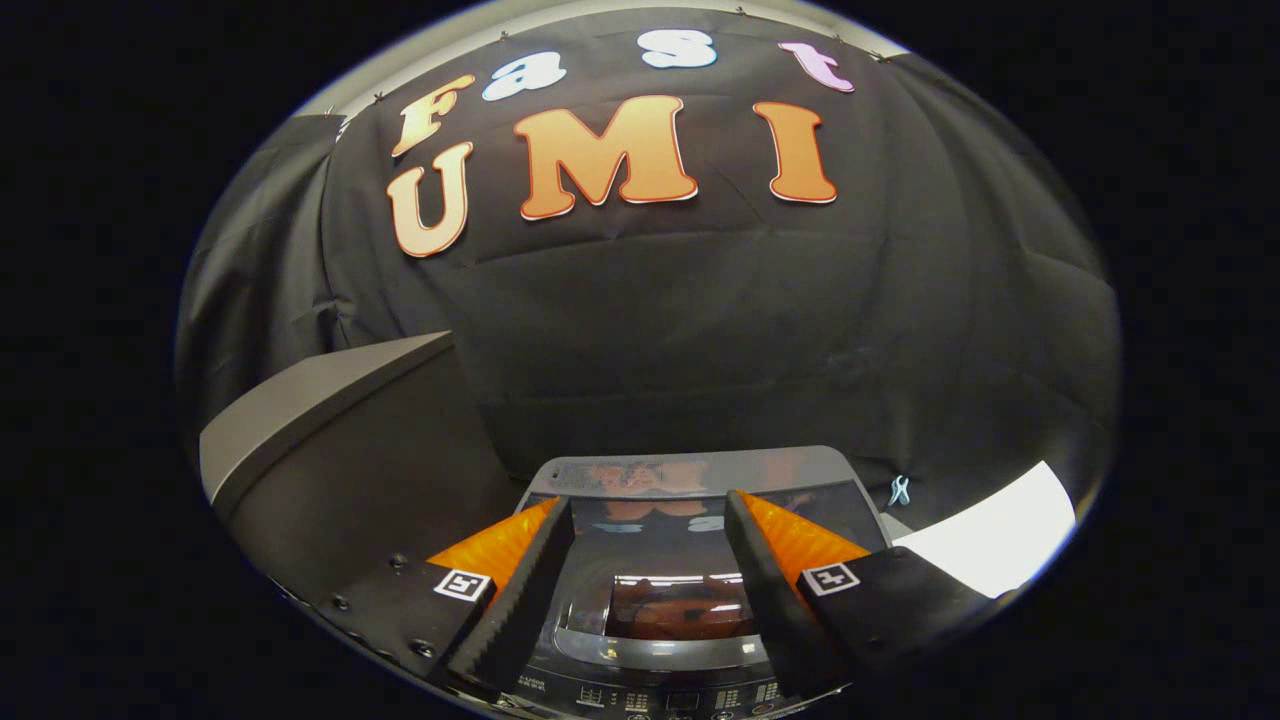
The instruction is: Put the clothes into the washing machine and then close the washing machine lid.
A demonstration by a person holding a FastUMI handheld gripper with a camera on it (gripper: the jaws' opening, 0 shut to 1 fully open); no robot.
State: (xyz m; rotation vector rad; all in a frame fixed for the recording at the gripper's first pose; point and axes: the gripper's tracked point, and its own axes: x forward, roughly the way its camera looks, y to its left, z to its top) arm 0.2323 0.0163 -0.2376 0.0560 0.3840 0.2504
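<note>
A grey top-loading washing machine (pixel 700 463) stands right below and ahead of my fingers. Its dark glossy lid (pixel 655 555) lies flat on top and mirrors the booth wall. In the lid's window a reddish-brown patch (pixel 680 610) shows; I cannot tell whether it is cloth inside or a reflection. The control panel (pixel 680 697) runs along the machine's near edge, under my fingers. My gripper (pixel 648 502) hovers over the lid, open, with nothing between its fingers.
A tall grey box (pixel 340 420) stands close on the left of the machine. A white flat surface (pixel 1000 540) lies to the right. A small pale clip (pixel 899 490) hangs on the black cloth wall behind the machine.
</note>
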